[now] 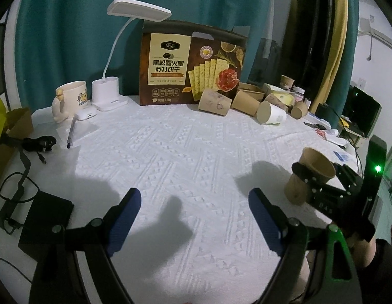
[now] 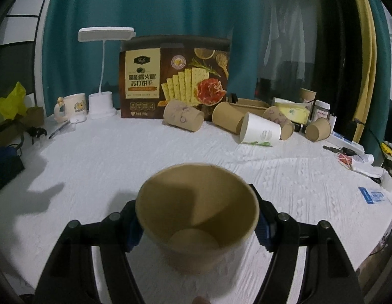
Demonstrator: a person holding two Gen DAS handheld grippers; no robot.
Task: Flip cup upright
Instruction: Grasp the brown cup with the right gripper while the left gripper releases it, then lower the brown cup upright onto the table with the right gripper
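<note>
**Q:** Brown paper cup — status and location?

**A:** Clamped between the blue pads of the right gripper, mouth up and tilted slightly, over the white textured tablecloth. In the left wrist view the same cup sits at the right edge, its base at or just above the cloth; contact cannot be confirmed. Interior: plain brown wall, pale round bottom, no contents. Outer wall is blurred.

**Q:** Left gripper?

**A:** Jaws stand apart, roughly half spread, with only tablecloth between them. It holds nothing.

**Q:** Other containers?

**A:** Several paper cups lie on their sides in front of the cracker box: a printed brown cup, a plain brown cup and a white cup with its base toward the camera. One small brown cup rests mouth down farther right. A cream mug stands upright beside the base of the white desk lamp; contents of the mug are not visible.
</note>
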